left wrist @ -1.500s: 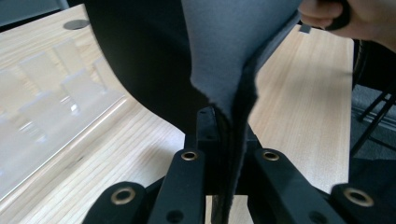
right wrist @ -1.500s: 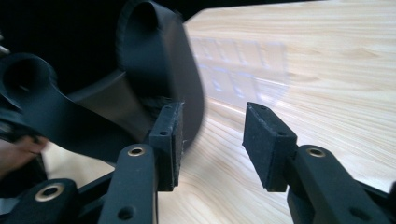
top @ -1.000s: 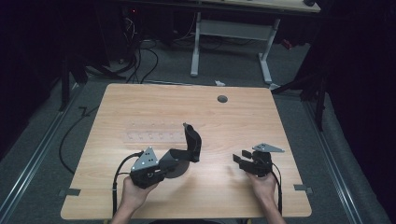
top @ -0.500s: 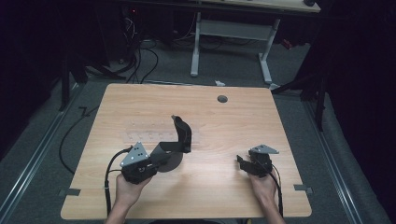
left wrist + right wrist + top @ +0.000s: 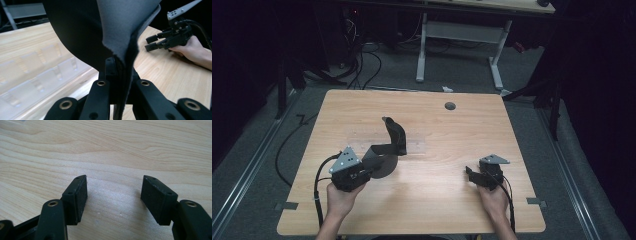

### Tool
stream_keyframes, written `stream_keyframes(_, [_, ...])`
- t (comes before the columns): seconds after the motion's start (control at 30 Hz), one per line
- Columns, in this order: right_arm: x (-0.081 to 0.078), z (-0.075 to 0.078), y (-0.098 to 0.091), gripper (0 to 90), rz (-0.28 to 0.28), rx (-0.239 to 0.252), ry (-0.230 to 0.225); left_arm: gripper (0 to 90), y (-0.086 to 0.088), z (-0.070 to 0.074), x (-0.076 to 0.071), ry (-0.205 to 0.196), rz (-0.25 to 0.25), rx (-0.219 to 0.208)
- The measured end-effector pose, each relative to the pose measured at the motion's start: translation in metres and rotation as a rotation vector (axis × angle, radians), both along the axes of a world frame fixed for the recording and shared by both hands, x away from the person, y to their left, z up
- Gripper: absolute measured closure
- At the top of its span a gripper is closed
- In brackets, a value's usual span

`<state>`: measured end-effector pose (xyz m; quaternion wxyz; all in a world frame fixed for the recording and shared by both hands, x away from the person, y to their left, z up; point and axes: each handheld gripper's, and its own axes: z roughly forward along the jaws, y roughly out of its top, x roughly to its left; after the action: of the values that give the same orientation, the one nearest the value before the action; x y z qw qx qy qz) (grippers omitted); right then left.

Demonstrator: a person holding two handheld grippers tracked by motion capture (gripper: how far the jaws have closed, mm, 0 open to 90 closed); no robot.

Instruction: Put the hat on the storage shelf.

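Black fabric, a dark strip of cloth (image 5: 389,147), was pinched in the left tool (image 5: 362,172), whose jaws were closed on one end of it. From there, in the high view, the strip ran across the wooden counter (image 5: 437,135) away from the person, then curled upward so that its far end stood raised above the wood near the counter's middle. In the left gripper view the cloth (image 5: 100,32) rose straight out from between the closed jaws and spread wide overhead, black on one face and grey on the other, with a rough cut edge running down into the grip.

Beside the cloth on the counter lay a clear plastic tray (image 5: 422,146), faint in the high view; in the left gripper view its ribbed compartments (image 5: 37,72) showed more plainly at the left, just behind the hanging fabric.

The right tool (image 5: 472,176) rested low over the counter near its right front, well apart from the cloth, held in the person's right hand (image 5: 493,202). Its jaws stood open with bare wood between the two pads (image 5: 80,195), gripping nothing. The left hand (image 5: 341,200) held the other tool near the left front edge.

A small dark round grommet (image 5: 450,106) sat in the counter near its far edge. Behind the counter, on the floor, stood the legs of a pale desk frame (image 5: 457,45).
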<state>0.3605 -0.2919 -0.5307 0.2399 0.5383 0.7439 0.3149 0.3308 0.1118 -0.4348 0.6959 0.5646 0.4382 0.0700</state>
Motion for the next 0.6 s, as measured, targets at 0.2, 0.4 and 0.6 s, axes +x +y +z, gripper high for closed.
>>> stream_keyframes(0.2, [0.000,0.000,0.000,38.1,-0.001,0.000,0.001,86.5,0.011,0.006,0.003,-0.012,0.026,-0.020])
stream_keyframes(0.4, [-0.001,0.000,0.000,38.1,-0.001,-0.001,0.000,86.4,0.019,0.006,0.007,-0.008,0.059,-0.025])
stream_keyframes(0.6, [-0.001,0.000,0.000,38.0,-0.001,-0.001,0.000,86.4,0.025,0.009,0.009,-0.012,0.075,-0.031])
